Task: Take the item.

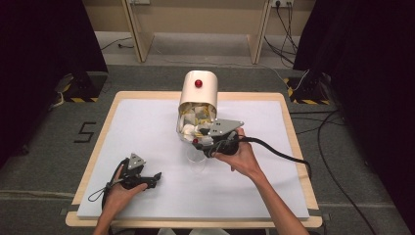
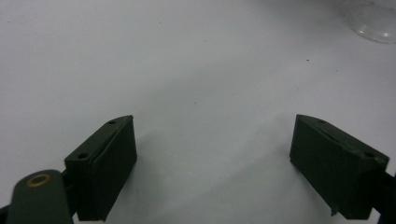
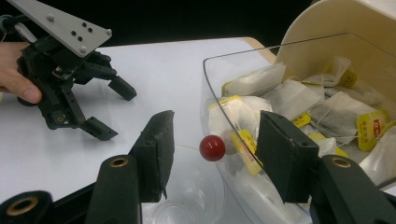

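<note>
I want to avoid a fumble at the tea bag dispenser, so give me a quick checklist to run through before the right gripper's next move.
1. Right gripper open: ok, jaws apart with nothing between them.
2. Aim: ok, the red knob on the clear flap sits between the jaws.
3. Tea bags within reach behind the flap: ok, the dispenser is well stocked.
4. Glass cup under the opening: ok, it stands just below the jaws.
5. Left gripper out of the way: ok, open and resting on the table, apart from the dispenser.
6. Dispenser steady: cannot tell.
</note>
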`<state>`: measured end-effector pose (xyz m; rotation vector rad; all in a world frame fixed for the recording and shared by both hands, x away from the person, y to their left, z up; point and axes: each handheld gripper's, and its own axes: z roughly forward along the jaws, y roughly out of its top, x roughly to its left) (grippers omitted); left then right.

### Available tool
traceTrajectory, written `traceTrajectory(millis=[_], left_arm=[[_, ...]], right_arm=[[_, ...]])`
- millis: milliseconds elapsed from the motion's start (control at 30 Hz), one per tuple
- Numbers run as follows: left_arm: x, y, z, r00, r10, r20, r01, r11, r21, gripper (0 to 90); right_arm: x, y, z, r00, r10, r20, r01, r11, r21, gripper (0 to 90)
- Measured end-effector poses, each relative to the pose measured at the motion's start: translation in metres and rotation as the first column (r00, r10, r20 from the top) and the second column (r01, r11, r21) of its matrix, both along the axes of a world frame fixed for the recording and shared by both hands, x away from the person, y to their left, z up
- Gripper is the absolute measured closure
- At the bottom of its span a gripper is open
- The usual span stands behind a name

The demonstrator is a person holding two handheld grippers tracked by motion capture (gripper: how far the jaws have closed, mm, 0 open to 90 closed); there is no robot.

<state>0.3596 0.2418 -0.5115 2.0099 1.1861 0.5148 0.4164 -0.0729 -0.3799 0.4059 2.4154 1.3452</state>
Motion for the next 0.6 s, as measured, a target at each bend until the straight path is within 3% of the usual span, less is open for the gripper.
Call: traceTrajectory(millis=[267, 600], left_arm=[[0.000, 0.000, 0.000, 1.0000, 0.000, 0.000, 0.000, 1.0000, 0.000, 13.6], [0.000, 0.000, 0.000, 1.0000, 0.000, 0.000, 0.000, 1.0000, 0.000, 13.6]], right_arm=[[0.002, -0.003, 0.007, 0.9999, -0.017, 0.000, 0.017, 0.999, 0.031, 46.4], [0.011, -0.010, 0.018, 0.9968, -0.074, -0.029, 0.076, 0.996, 0.047, 46.8]])
